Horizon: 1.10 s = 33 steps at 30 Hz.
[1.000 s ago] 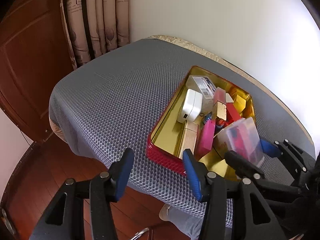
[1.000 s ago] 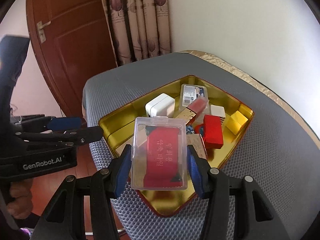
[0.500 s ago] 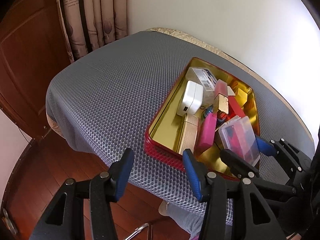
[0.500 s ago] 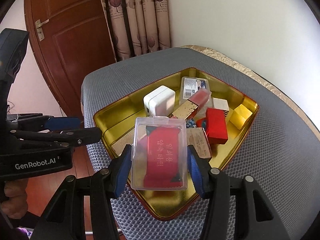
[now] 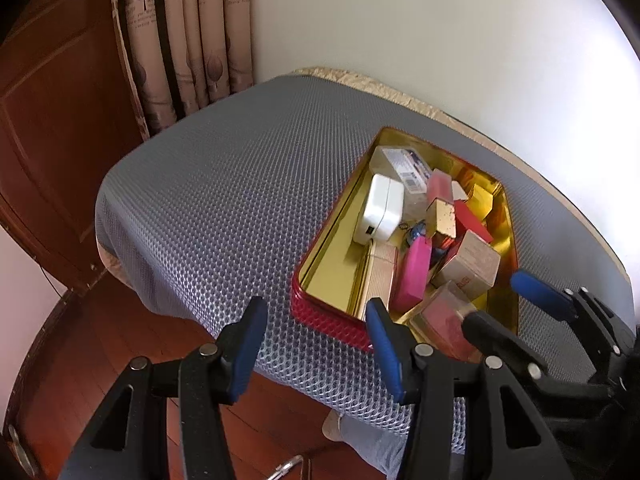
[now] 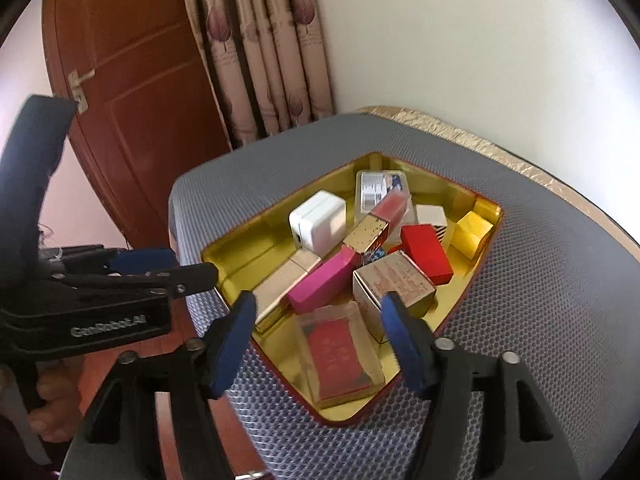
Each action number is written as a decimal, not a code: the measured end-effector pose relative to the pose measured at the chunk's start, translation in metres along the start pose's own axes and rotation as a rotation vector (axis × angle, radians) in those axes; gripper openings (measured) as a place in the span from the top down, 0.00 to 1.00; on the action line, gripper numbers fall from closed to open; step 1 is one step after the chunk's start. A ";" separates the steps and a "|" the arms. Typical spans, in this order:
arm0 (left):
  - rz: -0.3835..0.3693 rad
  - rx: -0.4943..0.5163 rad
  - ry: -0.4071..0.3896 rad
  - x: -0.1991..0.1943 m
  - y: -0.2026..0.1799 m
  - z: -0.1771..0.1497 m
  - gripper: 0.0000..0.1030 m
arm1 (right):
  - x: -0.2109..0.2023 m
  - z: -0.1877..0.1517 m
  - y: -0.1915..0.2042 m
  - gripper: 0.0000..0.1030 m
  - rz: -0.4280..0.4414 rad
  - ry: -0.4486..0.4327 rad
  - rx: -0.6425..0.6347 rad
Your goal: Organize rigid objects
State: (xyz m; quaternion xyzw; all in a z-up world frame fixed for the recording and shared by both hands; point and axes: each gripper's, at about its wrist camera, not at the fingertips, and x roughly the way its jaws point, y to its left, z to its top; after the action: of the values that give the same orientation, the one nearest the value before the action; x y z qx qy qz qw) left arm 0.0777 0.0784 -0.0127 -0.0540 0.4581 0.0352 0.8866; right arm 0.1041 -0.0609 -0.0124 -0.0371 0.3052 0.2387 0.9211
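- Left wrist view: your left tool [image 5: 316, 340] hangs open and empty off the near edge of the bench [image 5: 224, 184], with nothing between its blue pads.
- At 3 o'clock from it sits the tin tray [image 5: 320, 304], red outside and gold inside, already crowded with small boxes.
- Inside the tin you can make out the white charger [image 5: 380, 208] toward 12 o'clock, the pink box [image 5: 414, 276] nearer you, and the kraft carton [image 5: 472, 264] at the right.
- The clear case with the red card [image 5: 444, 320] lies in the tin's near corner, partly hidden by the other tool's arm.
- Right wrist view: your right tool [image 6: 320, 340] is spread wide and grips nothing; the clear case lies flat on the tin floor between and just beyond the pads, apart from both as far as you can tell.
- Past the case, toward 12 o'clock, the pink box, kraft carton, red box [image 6: 426, 252] and yellow block [image 6: 472, 232] lie jumbled, some leaning on one another.
- Progress, as a judgement: the case looks delivered, and no loose items show on the grey mat in either view. What may be left is tidying the leaning boxes, if neat order is wanted.
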 end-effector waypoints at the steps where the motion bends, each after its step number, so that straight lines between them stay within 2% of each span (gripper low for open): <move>1: 0.004 0.011 -0.014 -0.002 -0.002 0.000 0.49 | -0.004 0.000 0.001 0.33 -0.009 -0.013 0.005; 4: 0.005 0.027 -0.032 -0.006 -0.003 0.000 0.49 | -0.014 -0.002 0.005 0.25 -0.045 -0.038 0.023; 7: 0.001 0.043 -0.059 -0.011 -0.007 0.000 0.49 | -0.024 -0.004 0.007 0.23 -0.065 -0.065 0.044; 14: -0.005 0.082 -0.117 -0.023 -0.016 -0.002 0.49 | -0.051 -0.010 0.000 0.11 -0.134 -0.129 0.116; 21: -0.021 0.123 -0.171 -0.036 -0.025 -0.006 0.49 | -0.076 -0.017 -0.002 0.07 -0.171 -0.165 0.166; 28: -0.020 0.213 -0.332 -0.062 -0.042 -0.016 0.49 | -0.099 -0.026 0.005 0.05 -0.235 -0.211 0.173; 33: -0.058 0.235 -0.383 -0.073 -0.047 -0.021 0.49 | -0.120 -0.033 0.004 0.03 -0.272 -0.261 0.201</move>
State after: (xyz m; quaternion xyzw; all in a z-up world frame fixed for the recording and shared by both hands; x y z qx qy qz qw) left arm 0.0240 0.0285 0.0378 0.0441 0.2804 -0.0345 0.9582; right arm 0.0006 -0.1144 0.0310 0.0454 0.1977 0.0835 0.9757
